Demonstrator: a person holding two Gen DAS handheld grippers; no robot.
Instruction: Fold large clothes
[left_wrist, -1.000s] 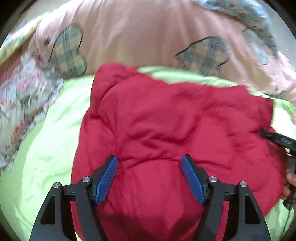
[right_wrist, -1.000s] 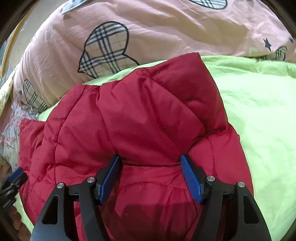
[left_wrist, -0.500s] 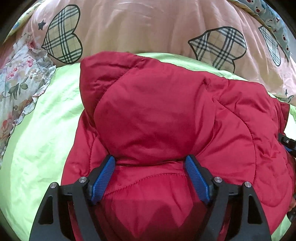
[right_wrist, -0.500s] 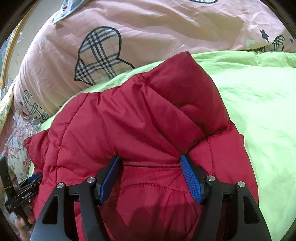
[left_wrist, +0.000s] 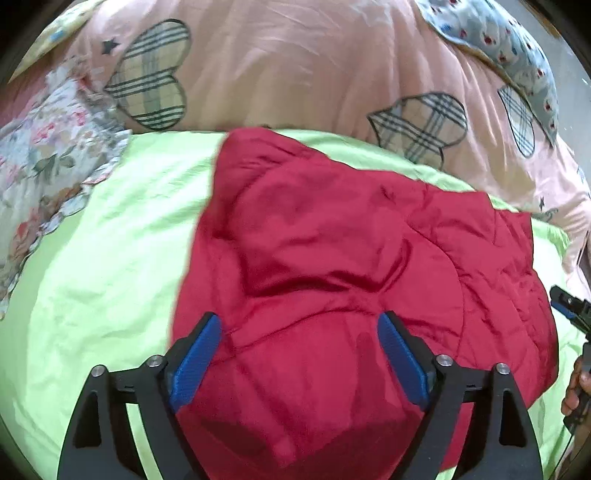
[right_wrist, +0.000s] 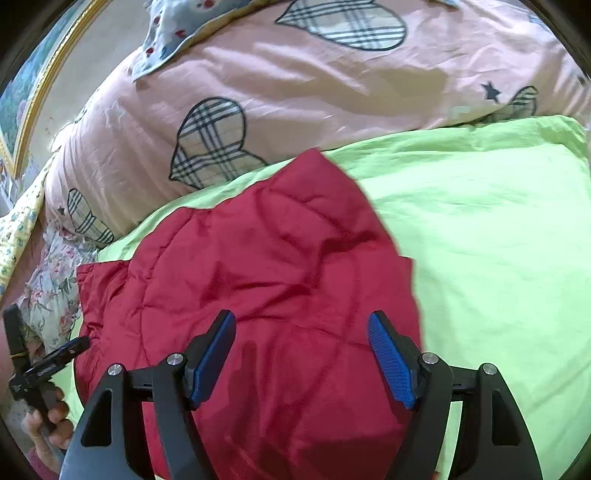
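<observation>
A red quilted puffer jacket (left_wrist: 332, 258) lies folded into a compact bundle on a lime green bedsheet (left_wrist: 103, 258). My left gripper (left_wrist: 299, 354) is open, its blue pads spread above the near part of the jacket, holding nothing. The jacket also shows in the right wrist view (right_wrist: 258, 266), on the same sheet (right_wrist: 498, 240). My right gripper (right_wrist: 301, 354) is open and empty above the jacket's near right part. The right gripper's tip shows at the left wrist view's right edge (left_wrist: 569, 310), and the left gripper shows at the right wrist view's left edge (right_wrist: 44, 362).
A pink duvet with plaid heart patches (left_wrist: 314, 66) is heaped along the far side of the bed, also in the right wrist view (right_wrist: 332, 85). A floral pillow (left_wrist: 48, 147) lies at the left. A gold-framed picture (right_wrist: 33, 81) hangs on the wall.
Both grippers have drawn back and up from the jacket. The puffed upper fold they pressed against has dropped flat onto the bundle, and the jacket now lies lower on the sheet.
</observation>
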